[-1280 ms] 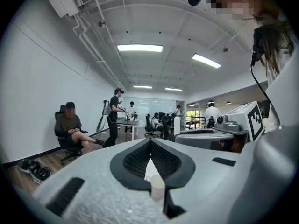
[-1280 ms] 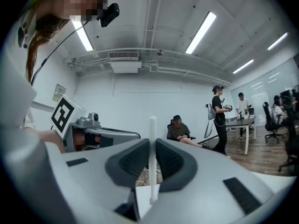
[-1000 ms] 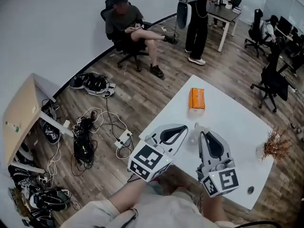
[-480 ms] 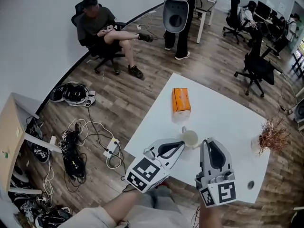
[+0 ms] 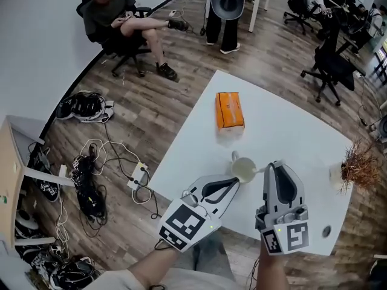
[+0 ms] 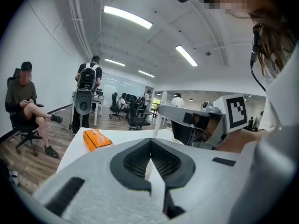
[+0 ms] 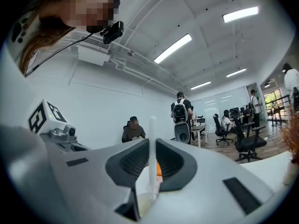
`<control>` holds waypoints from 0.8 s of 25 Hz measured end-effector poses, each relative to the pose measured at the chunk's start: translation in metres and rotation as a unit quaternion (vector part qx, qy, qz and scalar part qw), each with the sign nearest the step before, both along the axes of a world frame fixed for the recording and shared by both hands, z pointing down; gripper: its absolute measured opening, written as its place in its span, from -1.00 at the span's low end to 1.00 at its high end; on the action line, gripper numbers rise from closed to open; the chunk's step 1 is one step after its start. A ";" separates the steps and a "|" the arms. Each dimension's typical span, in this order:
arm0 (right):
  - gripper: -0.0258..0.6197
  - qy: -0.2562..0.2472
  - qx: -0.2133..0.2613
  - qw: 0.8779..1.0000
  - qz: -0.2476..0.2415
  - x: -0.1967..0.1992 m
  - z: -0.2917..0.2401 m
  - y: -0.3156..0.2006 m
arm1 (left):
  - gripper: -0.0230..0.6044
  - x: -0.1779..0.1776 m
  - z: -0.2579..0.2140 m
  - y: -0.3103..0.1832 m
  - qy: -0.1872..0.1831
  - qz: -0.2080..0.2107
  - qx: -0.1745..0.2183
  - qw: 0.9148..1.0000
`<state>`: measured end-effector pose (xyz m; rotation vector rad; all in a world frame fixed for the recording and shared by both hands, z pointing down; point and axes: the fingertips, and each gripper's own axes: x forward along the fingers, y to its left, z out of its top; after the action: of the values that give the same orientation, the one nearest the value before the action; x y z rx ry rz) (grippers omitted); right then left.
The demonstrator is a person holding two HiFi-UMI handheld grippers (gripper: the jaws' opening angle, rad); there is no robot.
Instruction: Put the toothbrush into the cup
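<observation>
A cream cup [image 5: 243,170] with a handle stands on the white table [image 5: 290,132]. My right gripper [image 5: 273,165] is shut on a thin white toothbrush [image 5: 261,170], whose free end reaches the cup's right rim. In the right gripper view the toothbrush [image 7: 152,139] stands pinched between the pads, and the cup's pale inside [image 7: 142,202] shows below them. My left gripper [image 5: 234,182] is shut with nothing in it. Its tip lies against the cup's near left side. In the left gripper view its jaws [image 6: 150,141] meet at the tips.
An orange tissue box [image 5: 230,109] lies farther along the table. A vase of dried twigs [image 5: 357,168] stands at the right edge, with a small dark object [image 5: 326,230] near the front corner. A seated person [image 5: 115,17], a standing person [image 5: 225,5] and floor cables [image 5: 91,180] lie beyond.
The head view has swung, so the table sits higher and more to the right. The right gripper has brought the toothbrush's end to the cup's rim. The left gripper stays by the cup.
</observation>
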<state>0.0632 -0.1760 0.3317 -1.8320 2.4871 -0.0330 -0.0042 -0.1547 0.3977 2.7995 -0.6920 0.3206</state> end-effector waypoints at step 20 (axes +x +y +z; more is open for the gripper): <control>-0.75 -0.024 -0.073 0.997 0.004 0.002 0.074 -0.025 | -0.91 0.013 0.023 -0.003 -0.010 0.001 -0.022 1.000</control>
<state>0.0655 -0.2011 0.4055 -1.8701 2.5057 -0.2601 0.0089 -0.1579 0.4203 2.7600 -0.6778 0.3589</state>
